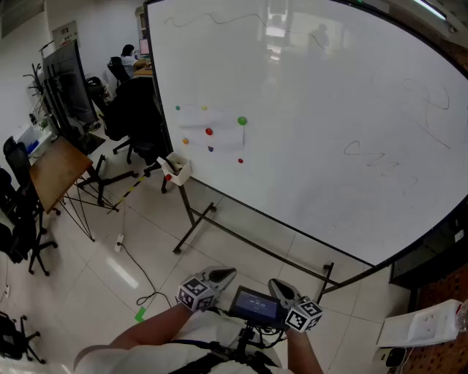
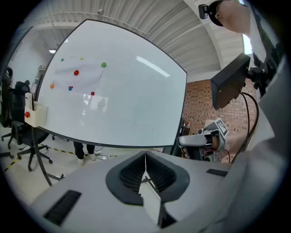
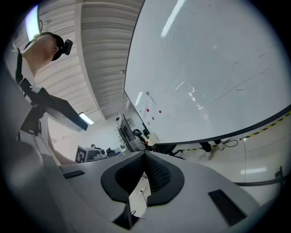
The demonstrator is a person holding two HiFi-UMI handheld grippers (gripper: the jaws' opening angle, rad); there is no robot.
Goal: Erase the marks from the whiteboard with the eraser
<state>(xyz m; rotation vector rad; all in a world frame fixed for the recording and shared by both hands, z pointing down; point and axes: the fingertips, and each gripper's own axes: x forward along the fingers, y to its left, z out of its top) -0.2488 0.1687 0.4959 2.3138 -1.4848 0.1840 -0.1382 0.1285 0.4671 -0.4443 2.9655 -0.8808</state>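
Observation:
The big whiteboard (image 1: 307, 124) stands on a metal frame ahead of me. It bears a thin wavy line (image 1: 212, 18) along the top and faint scribbles (image 1: 376, 159) at the right. Several coloured magnets (image 1: 241, 120) dot its left part. A small white holder box (image 1: 175, 169) hangs at its lower left corner; I can make out no eraser. My left gripper (image 1: 228, 273) and right gripper (image 1: 275, 284) are held low by my body, far from the board, both shut and empty. In the left gripper view the jaws (image 2: 145, 157) meet; likewise in the right gripper view (image 3: 144, 154).
Black office chairs (image 1: 135, 117), a wooden desk (image 1: 55, 168) and a dark screen on a stand (image 1: 69, 88) crowd the left. A cable (image 1: 135, 266) trails over the tiled floor. The board's frame legs (image 1: 194, 226) stand ahead. A white device (image 1: 424, 325) lies at the lower right.

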